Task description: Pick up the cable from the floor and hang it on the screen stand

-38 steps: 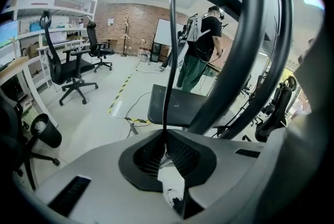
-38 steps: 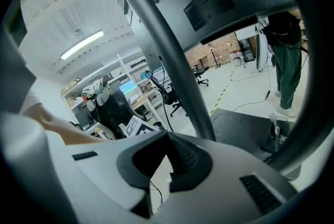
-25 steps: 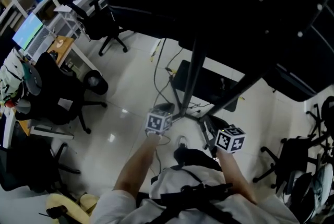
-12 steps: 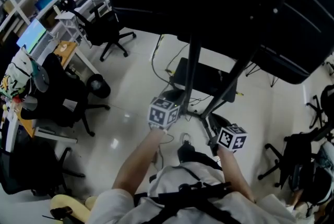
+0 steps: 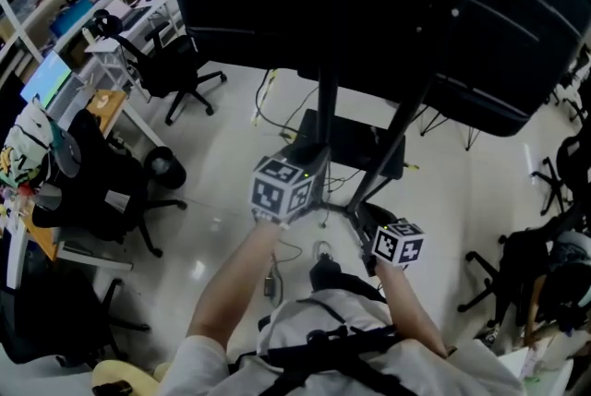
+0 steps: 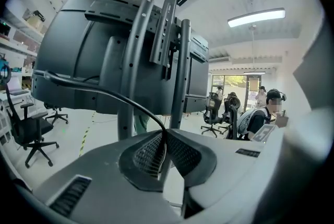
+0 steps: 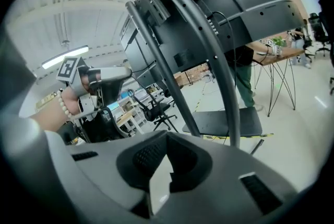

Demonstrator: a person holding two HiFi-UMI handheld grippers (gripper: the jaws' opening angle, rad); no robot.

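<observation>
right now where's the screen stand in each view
Head view: stand, centre, dropping from the screen to the floor.
Left gripper view: centre, upright poles behind the cable held in the jaws.
Right gripper view: poles slanting from upper left to centre.
Shared landmark: the big dark screen.

ahead: stand poles (image 5: 323, 140) under screen (image 5: 369, 6) — blocked | left: open floor (image 5: 214, 177) | far-left: chairs (image 5: 180, 64)
</observation>
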